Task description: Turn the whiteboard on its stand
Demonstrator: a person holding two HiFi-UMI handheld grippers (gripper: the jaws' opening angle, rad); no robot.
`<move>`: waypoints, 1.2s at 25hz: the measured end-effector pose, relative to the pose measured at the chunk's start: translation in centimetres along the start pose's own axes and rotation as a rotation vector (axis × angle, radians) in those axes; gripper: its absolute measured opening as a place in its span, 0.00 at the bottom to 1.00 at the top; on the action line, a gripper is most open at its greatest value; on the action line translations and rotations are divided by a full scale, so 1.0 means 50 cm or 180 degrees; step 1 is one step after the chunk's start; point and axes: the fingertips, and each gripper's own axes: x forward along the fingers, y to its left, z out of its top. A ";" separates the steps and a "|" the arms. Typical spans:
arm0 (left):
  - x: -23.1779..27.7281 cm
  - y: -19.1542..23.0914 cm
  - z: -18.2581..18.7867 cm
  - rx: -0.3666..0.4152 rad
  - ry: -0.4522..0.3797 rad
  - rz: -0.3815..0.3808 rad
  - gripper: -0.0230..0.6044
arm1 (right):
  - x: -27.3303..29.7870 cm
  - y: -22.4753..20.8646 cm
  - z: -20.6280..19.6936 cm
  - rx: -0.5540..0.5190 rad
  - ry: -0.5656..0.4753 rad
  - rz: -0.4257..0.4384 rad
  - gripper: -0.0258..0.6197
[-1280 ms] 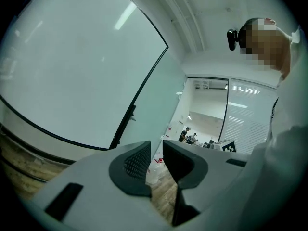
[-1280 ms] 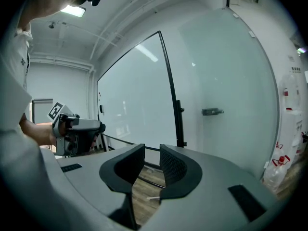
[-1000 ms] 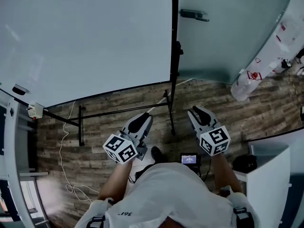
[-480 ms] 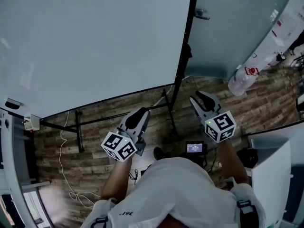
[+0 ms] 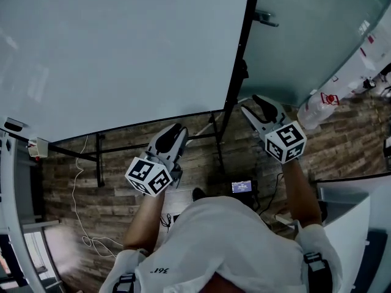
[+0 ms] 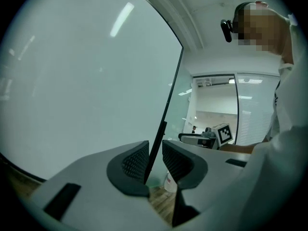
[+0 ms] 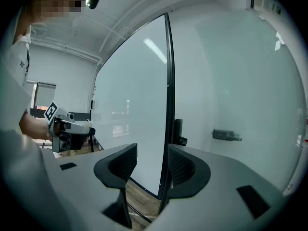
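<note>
White and very big, the whiteboard [image 5: 122, 54] stands just ahead on its stand [image 5: 101, 157]. Its black edge [image 5: 239, 66] lines up with the gap of the right gripper [image 5: 252, 104], whose jaws have just been opening and squeeze nothing. The left gripper [image 5: 174, 130], lower down, is a little open and empty. Best slide the right jaws around that edge, pinch firmly, then swing the board slowly.

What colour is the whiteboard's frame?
The frame is black; clearest in the right gripper view.
</note>
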 end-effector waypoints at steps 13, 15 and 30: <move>0.134 -0.008 0.045 0.0118 -0.0125 0.0497 0.17 | 0.131 -0.116 0.045 -0.0498 0.0074 0.0666 0.44; 0.149 -0.010 0.050 0.0133 -0.0135 0.0546 0.18 | 0.147 -0.119 0.049 -0.0532 0.0072 0.0766 0.44; 0.219 -0.008 0.036 0.0171 -0.0004 0.0637 0.18 | 0.225 -0.082 0.040 -0.0618 0.0159 0.1365 0.42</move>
